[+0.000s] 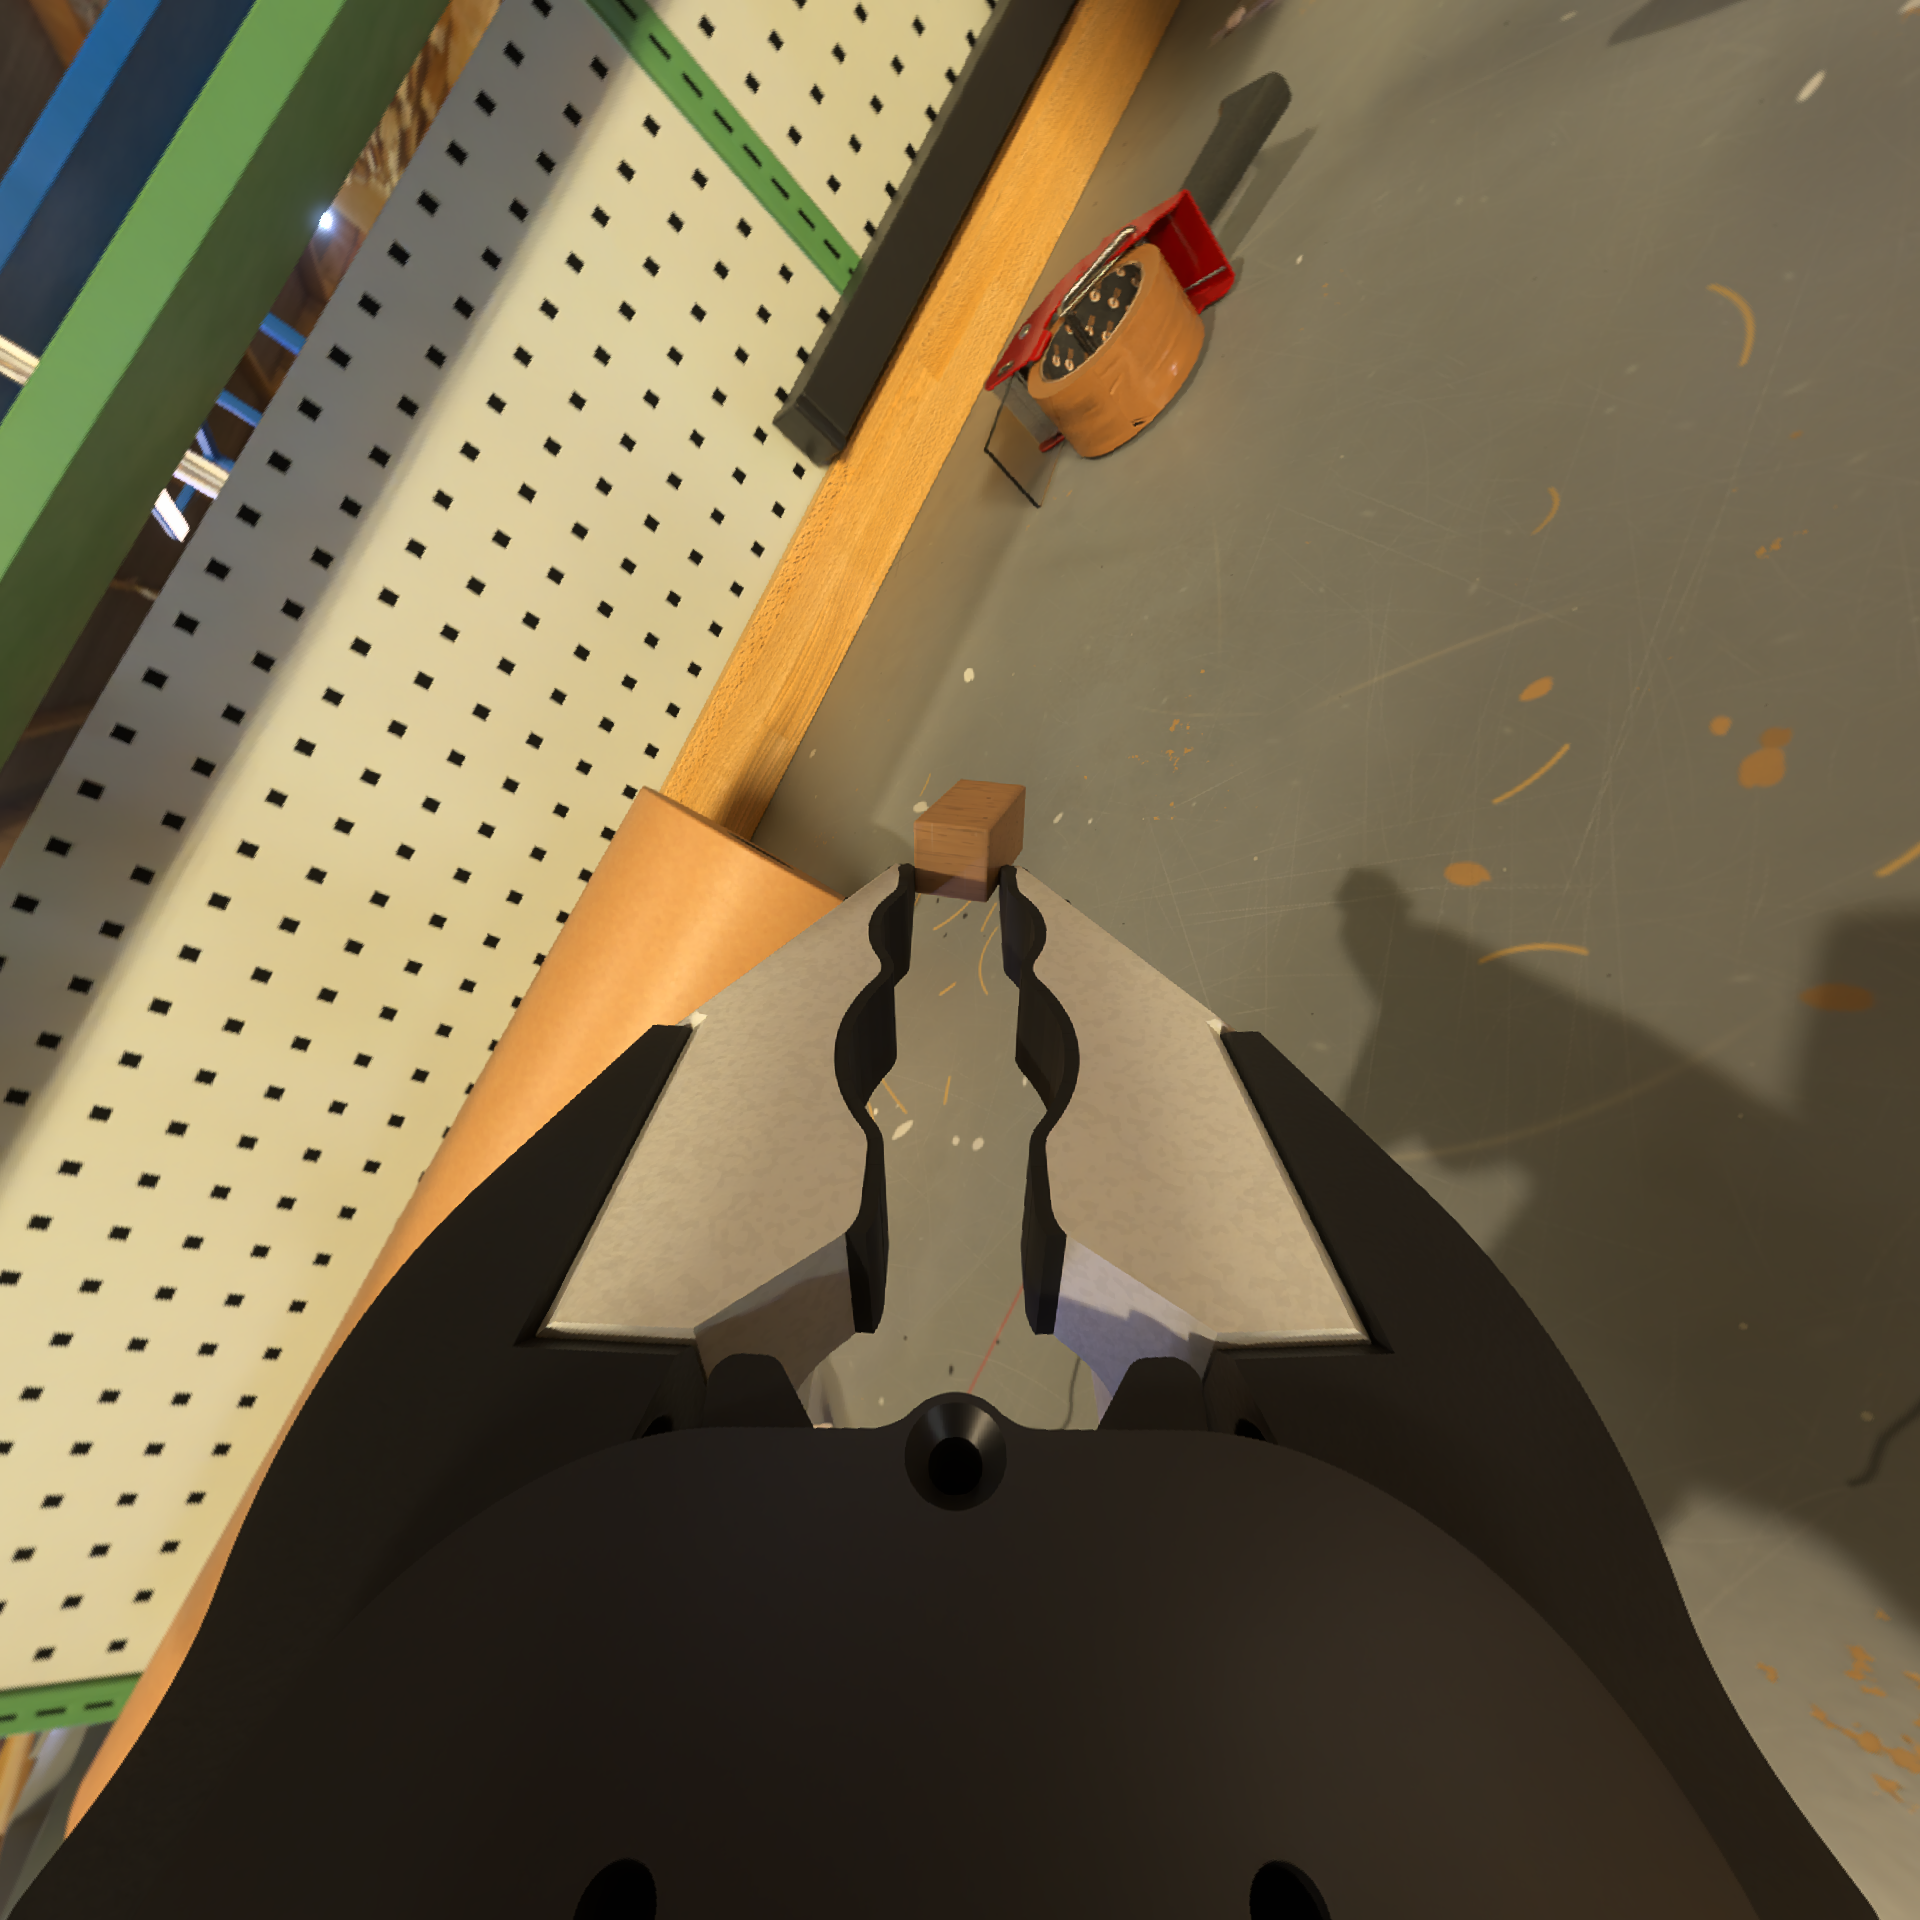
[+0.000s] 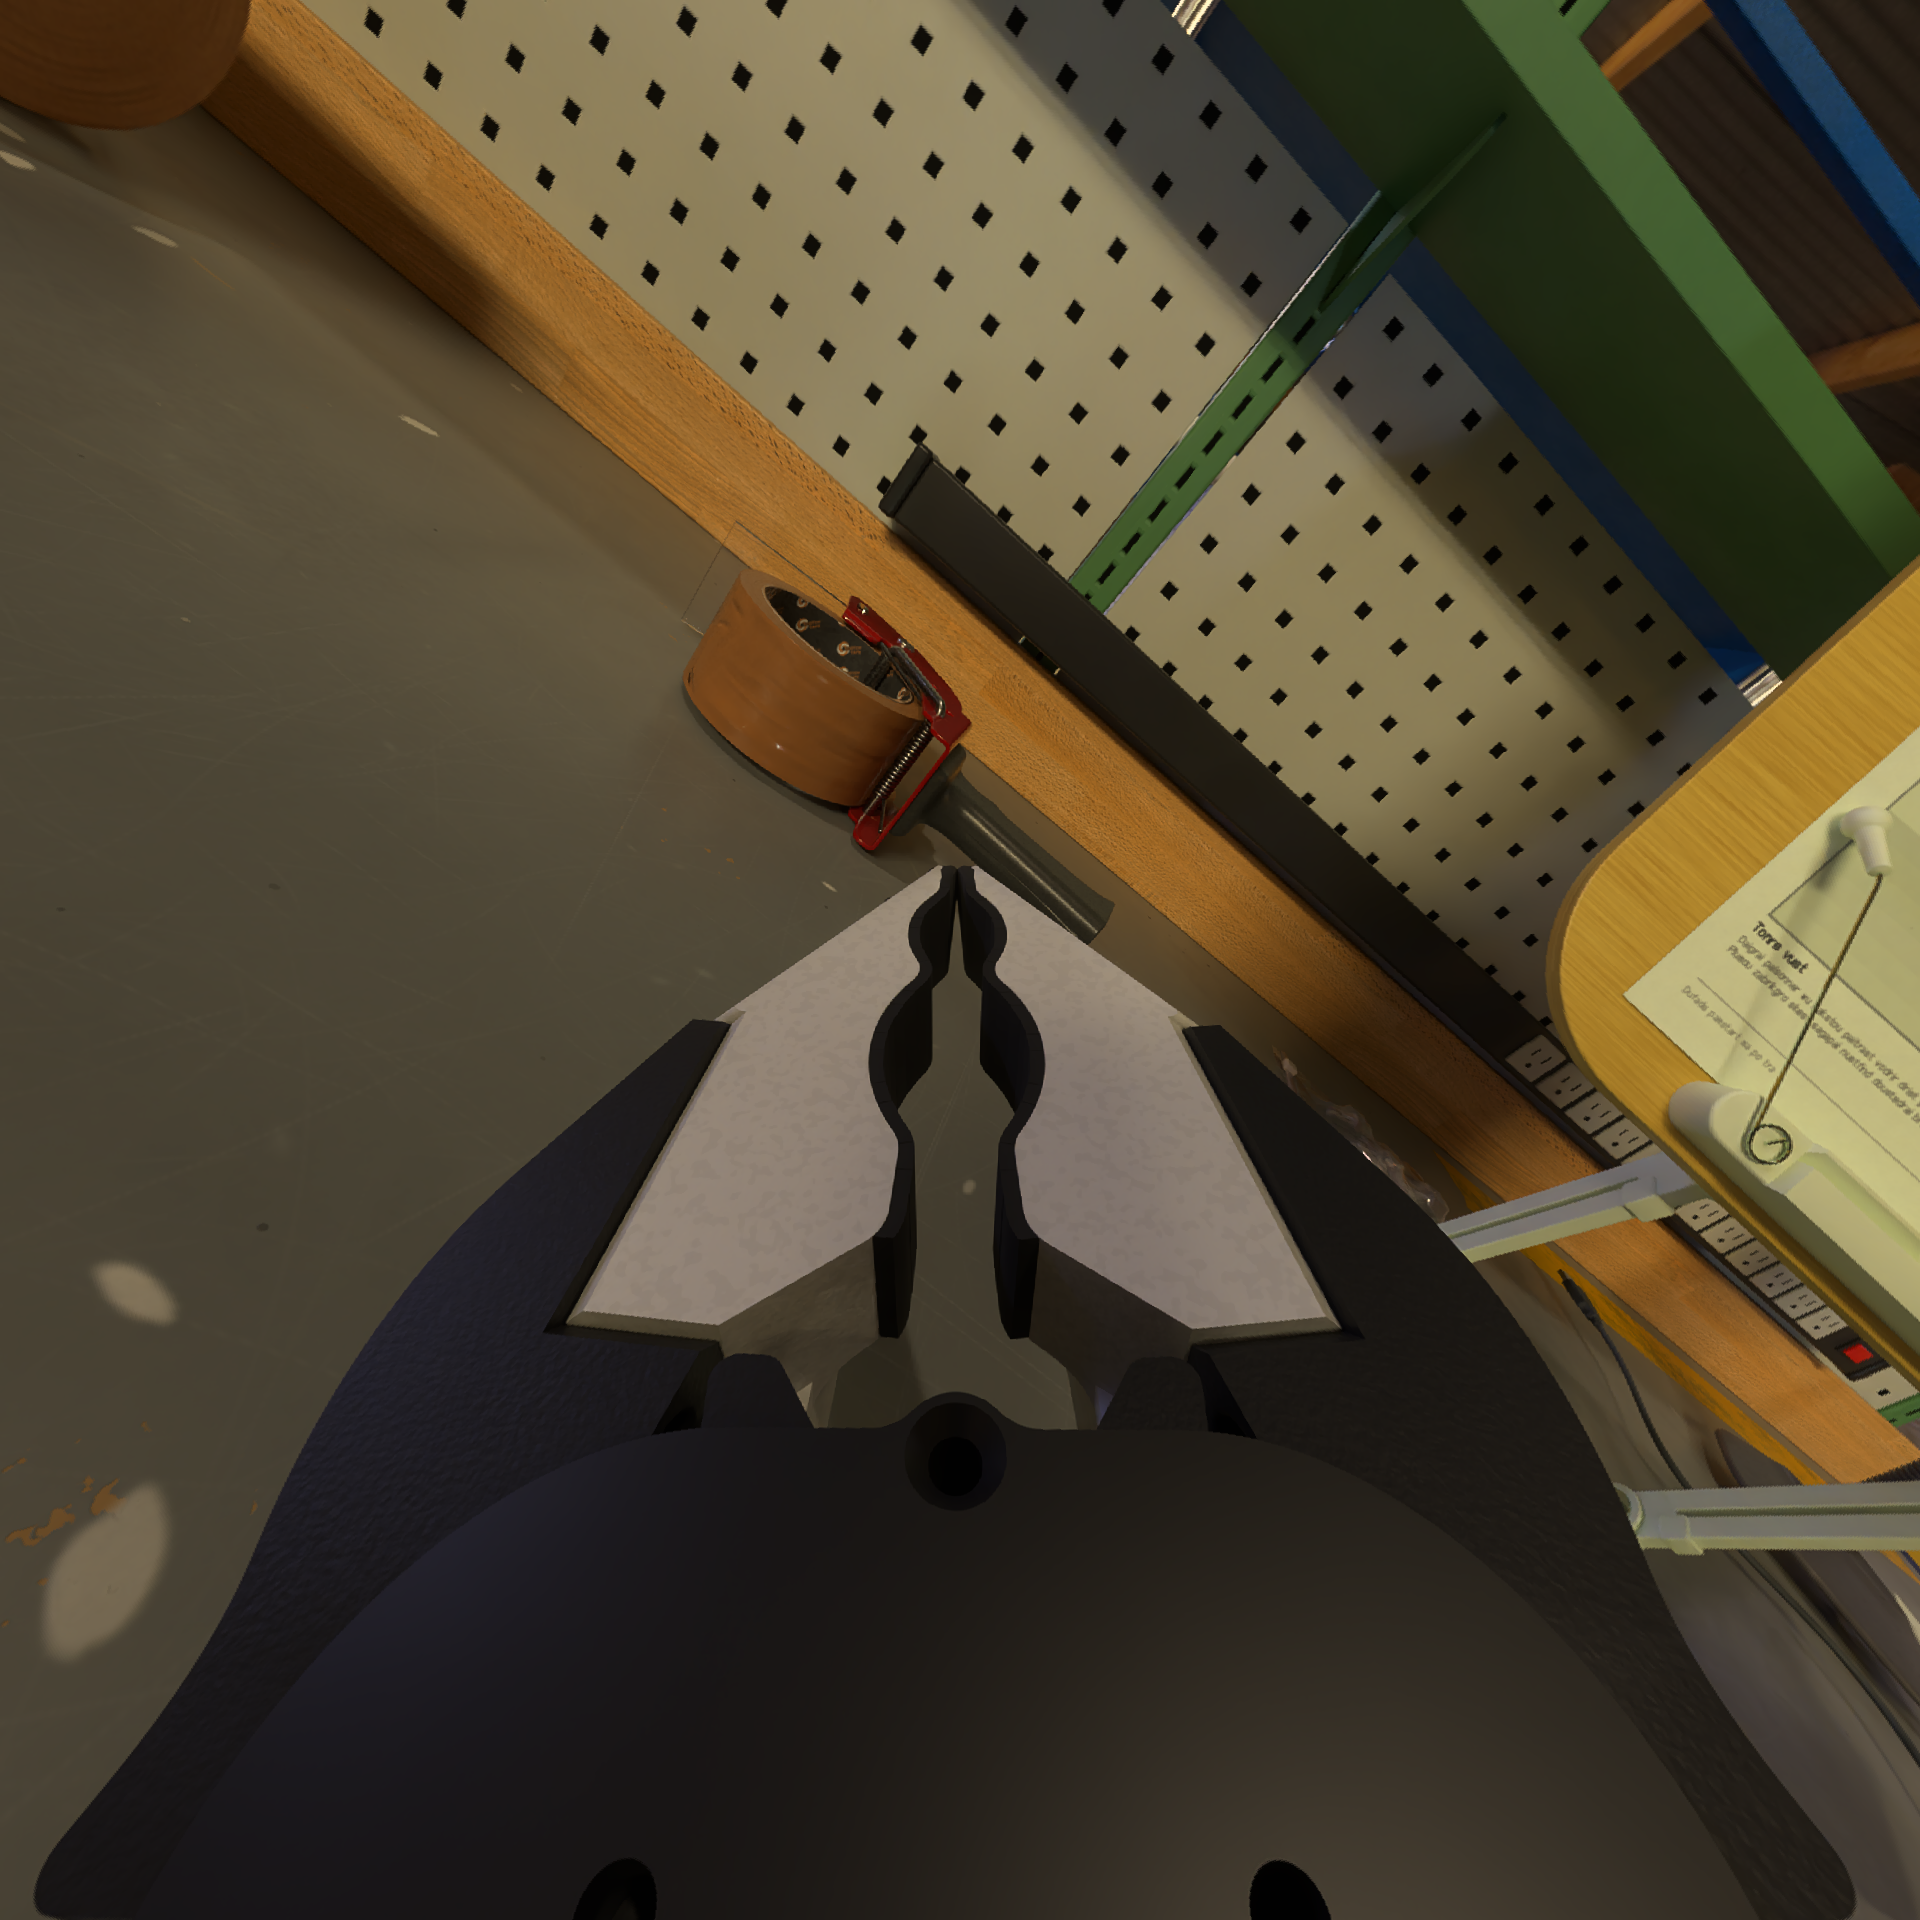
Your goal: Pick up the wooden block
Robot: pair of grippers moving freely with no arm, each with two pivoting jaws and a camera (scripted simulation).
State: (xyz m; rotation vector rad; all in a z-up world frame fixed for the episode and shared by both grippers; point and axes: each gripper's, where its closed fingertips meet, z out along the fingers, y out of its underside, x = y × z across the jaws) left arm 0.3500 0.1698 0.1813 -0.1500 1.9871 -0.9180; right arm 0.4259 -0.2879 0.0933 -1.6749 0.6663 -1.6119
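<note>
The left gripper (image 1: 957,881) has its two fingertips pinched against the near lower edge of the wooden block (image 1: 968,833), one tip on each side, so it is grasping the block, though only by a shallow bite at the very ends of the fingers. The block sits in the middle of the left wrist view, just above the fingertips, and whether it has left the grey bench top (image 1: 1455,623) I cannot tell. Just to its left is the end of a brown paper roll (image 1: 582,1039), and beyond that a wooden rail (image 1: 914,436) runs up toward the top of the frame below the pegboard (image 1: 468,520). A tape dispenser (image 1: 1117,343) lies well apart in the upper right.

The right gripper (image 2: 956,878) is clenched on nothing, its tips nearly touching, in the middle of its own view; the same tape dispenser (image 2: 821,696) lies just above and left of the tips there.

With so little of the block between the pads, I'd say the lift wants to be straight up and slow, the squeeze kept steady, no twisting. Any sideways drift toward the paper roll could knock the block loose. If it starts to pivot, better to set it down and take a deeper hold.
</note>
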